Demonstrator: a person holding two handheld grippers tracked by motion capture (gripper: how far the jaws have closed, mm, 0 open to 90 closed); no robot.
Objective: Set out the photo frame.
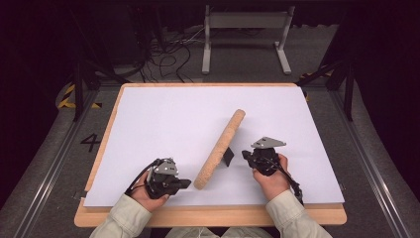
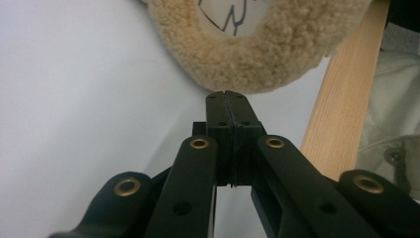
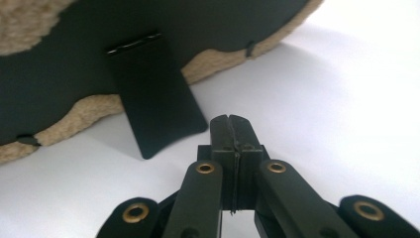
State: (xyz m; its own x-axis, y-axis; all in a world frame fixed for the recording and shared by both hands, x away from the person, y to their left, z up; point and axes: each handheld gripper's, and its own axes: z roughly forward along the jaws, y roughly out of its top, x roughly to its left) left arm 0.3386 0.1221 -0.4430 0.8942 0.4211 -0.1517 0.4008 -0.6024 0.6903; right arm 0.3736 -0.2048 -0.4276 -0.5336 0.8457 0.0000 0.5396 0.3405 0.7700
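Your right gripper (image 3: pixel 231 119) rises from six o'clock with its two black jaws pressed flat together, nothing between them, the tips over the white table surface (image 3: pixel 346 99). From nine round to one o'clock you see the black back panel (image 3: pixel 173 29) of the fleecy picture frame (image 3: pixel 29 20), its tan fleece edging showing at ten o'clock and along the lower rim. The frame's black stand flap (image 3: pixel 153 99) hangs from the panel toward seven o'clock, its foot on the surface just beside your jaw tips at their ten o'clock, apart from them.

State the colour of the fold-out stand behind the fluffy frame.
Black; the flat fold-out stand on the fluffy beige frame shows best in the right gripper view.
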